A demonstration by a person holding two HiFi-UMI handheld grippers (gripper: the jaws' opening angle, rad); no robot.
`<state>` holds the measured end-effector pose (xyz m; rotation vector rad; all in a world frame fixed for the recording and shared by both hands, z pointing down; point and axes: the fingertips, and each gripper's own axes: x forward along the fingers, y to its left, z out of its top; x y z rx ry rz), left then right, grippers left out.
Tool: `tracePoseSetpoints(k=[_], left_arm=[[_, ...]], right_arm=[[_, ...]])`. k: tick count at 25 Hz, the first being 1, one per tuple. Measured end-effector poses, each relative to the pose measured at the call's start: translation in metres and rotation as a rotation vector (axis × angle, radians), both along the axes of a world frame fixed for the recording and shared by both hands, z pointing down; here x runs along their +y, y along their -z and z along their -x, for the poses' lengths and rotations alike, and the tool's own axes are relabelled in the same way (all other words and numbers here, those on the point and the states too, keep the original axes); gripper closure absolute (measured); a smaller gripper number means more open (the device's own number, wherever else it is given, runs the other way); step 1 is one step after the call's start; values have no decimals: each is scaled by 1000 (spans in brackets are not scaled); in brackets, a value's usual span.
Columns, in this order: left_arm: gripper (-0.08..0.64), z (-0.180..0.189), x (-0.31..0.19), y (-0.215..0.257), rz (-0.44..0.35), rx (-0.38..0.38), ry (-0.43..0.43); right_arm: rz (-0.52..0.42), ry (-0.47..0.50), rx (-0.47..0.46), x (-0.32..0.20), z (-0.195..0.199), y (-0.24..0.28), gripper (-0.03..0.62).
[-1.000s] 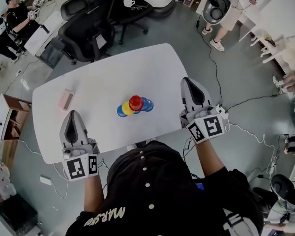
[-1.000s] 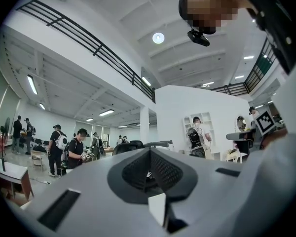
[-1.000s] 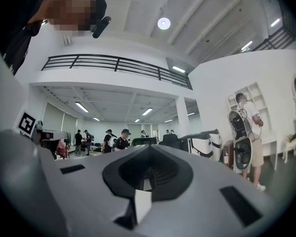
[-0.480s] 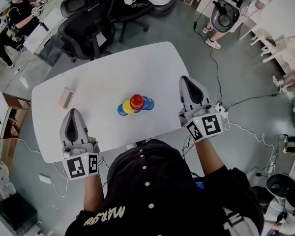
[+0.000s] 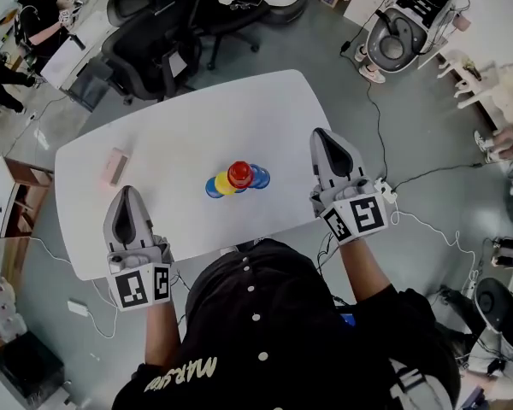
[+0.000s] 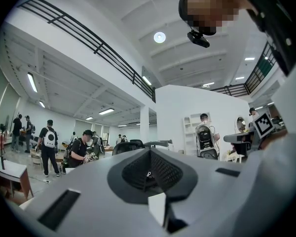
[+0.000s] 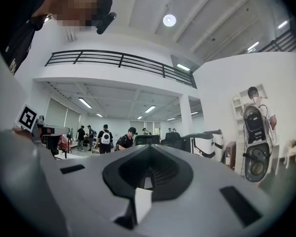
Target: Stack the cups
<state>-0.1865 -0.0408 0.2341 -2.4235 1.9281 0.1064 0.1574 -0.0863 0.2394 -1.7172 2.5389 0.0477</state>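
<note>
My L claw [image 5: 127, 196] & R claw [image 5: 324, 137] are both pinched closed w/ nothing in them, either side of the cups [image 5: 238, 180] clustered mid-table [image 5: 171, 126].

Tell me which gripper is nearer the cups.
Right, judging by the head view. The right gripper is just to the right of the cups; the left gripper is farther off, to their left and slightly lower in the picture.
</note>
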Motion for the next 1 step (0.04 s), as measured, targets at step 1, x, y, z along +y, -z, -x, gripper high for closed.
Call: tracePoseSetpoints(k=[1], left_arm=[[549,1,0,0,0,0,1]], right_arm=[[0,1,2,-1,1,0,591]])
